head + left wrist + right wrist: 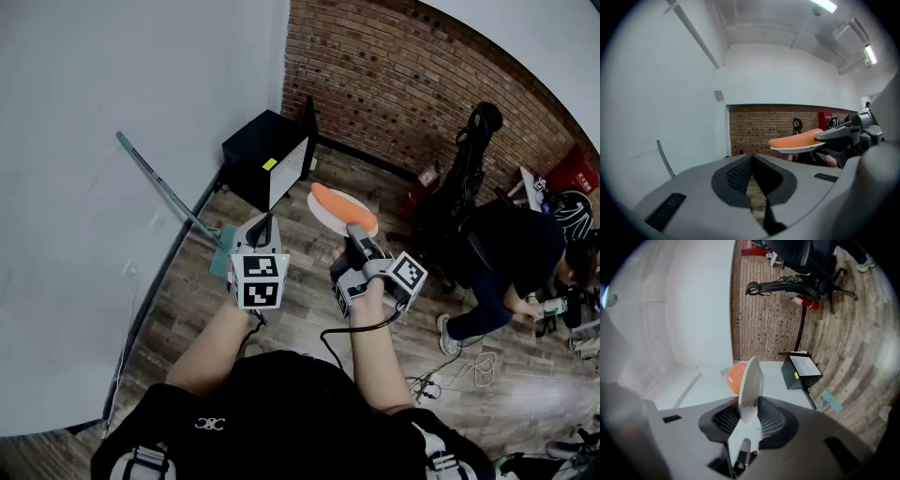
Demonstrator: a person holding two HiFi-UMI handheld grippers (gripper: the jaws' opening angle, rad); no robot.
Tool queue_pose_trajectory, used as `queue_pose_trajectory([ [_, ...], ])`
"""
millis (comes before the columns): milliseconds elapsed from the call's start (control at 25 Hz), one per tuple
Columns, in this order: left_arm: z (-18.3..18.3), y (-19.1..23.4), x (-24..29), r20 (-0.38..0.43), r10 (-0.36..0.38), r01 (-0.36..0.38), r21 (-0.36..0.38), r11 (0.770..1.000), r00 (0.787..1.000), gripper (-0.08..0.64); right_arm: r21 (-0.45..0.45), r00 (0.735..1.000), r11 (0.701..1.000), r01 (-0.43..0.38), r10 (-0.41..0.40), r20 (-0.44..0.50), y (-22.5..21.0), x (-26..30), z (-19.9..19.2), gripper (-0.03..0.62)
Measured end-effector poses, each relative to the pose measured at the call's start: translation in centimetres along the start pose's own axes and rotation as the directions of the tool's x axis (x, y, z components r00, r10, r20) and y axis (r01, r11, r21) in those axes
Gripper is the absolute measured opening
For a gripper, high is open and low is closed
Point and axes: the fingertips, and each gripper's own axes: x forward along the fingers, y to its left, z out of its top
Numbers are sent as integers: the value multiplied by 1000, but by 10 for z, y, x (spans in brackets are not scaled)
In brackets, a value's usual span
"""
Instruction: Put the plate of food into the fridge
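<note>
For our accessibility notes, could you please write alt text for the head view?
Seen from above, the right claw grips a white plate of orange food by its rim over a wood floor, with the left claw shut and empty beside it. A black cabinet stands ahead in the corner; another person crouches at right.

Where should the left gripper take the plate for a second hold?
On the plate, take the bare left rim, coming in level from the left, one jaw above and one below. The orange food covers the middle, and the right gripper clamps the near rim.
</note>
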Motion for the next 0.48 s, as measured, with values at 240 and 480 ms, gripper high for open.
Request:
queue_pose_trajectory([
  [240, -6, 15, -3, 0, -12, 12, 15, 1000, 1000, -5, -4, 1000, 1000, 15, -15, 1, -3, 9, -17, 114],
  [480, -29, 42, -2, -41, -51, 49, -38, 998, 998, -5, -13, 999, 1000, 23, -23, 30, -6, 17, -36, 114],
])
